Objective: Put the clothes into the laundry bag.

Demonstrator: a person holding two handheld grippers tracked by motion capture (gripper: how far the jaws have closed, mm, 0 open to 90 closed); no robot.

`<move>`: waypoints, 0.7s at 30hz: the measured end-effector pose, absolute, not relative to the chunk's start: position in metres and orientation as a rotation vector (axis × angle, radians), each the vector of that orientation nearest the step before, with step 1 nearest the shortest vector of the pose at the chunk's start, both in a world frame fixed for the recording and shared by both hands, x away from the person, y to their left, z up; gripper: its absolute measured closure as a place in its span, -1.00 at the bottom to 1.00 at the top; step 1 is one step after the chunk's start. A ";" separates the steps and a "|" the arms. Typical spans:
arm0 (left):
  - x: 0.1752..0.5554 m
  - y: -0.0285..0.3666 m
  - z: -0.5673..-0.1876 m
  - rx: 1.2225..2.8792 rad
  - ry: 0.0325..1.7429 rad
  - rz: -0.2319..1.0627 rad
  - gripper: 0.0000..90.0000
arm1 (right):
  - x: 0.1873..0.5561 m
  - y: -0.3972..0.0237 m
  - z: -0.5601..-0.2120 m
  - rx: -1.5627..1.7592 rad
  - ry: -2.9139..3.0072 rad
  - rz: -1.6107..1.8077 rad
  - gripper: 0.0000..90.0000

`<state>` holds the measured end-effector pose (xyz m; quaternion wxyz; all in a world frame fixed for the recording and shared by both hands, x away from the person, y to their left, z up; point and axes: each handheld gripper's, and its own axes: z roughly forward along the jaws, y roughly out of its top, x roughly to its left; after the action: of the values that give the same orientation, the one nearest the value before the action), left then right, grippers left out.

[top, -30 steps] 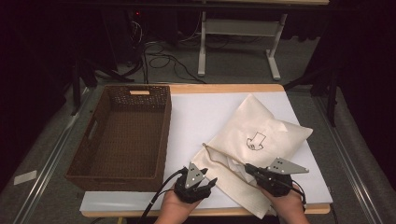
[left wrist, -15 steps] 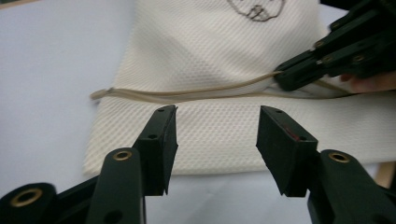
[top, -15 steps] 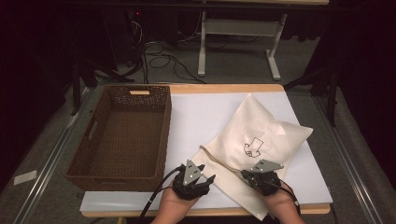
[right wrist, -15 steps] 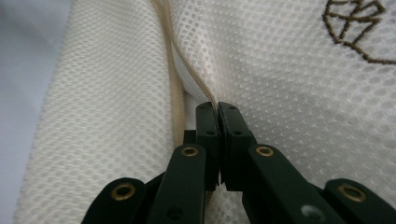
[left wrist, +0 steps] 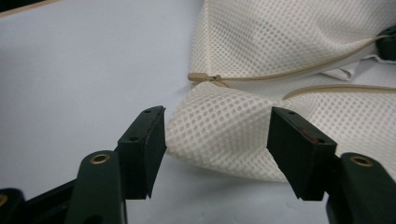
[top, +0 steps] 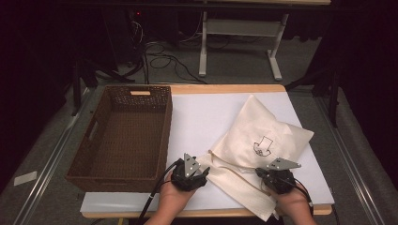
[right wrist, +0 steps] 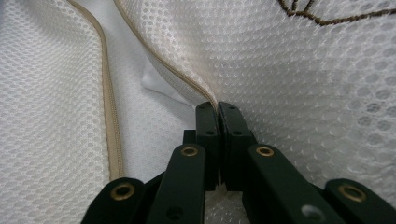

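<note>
L gripper (left wrist: 217,154): your jaws have just been opening, now apart w/ a corner of the cream mesh zip laundry bag (top: 256,145) between them, pads not pressing, so that corner's free. R gripper (right wrist: 217,116) is clamped on the bag's zip edge (beige zipper (left wrist: 205,77) ahead of L jaws). Bag lies across white table sheet (top: 206,112); its corner overhangs near edge beside R. Dark brown wicker basket (top: 119,136) sits L of L gripper, bare sheet ahead.
</note>
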<state>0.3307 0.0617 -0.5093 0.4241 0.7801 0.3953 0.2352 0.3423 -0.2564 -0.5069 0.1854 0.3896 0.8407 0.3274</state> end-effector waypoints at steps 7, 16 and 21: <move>0.345 0.057 -0.520 2.046 1.023 0.463 -0.05 | 0.338 -0.261 -0.507 1.100 2.358 0.924 0.98; 0.348 0.053 -0.522 2.064 0.985 0.353 0.80 | 0.338 -0.268 -0.507 1.124 2.338 0.922 0.98; 0.339 0.053 -0.520 2.070 0.959 0.334 0.85 | 0.341 -0.268 -0.507 1.113 2.340 0.918 0.98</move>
<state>0.3387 0.0530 -0.5205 0.4061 0.8204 0.3801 0.1322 0.3413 -0.2680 -0.5068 0.1952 0.3970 0.8349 0.3274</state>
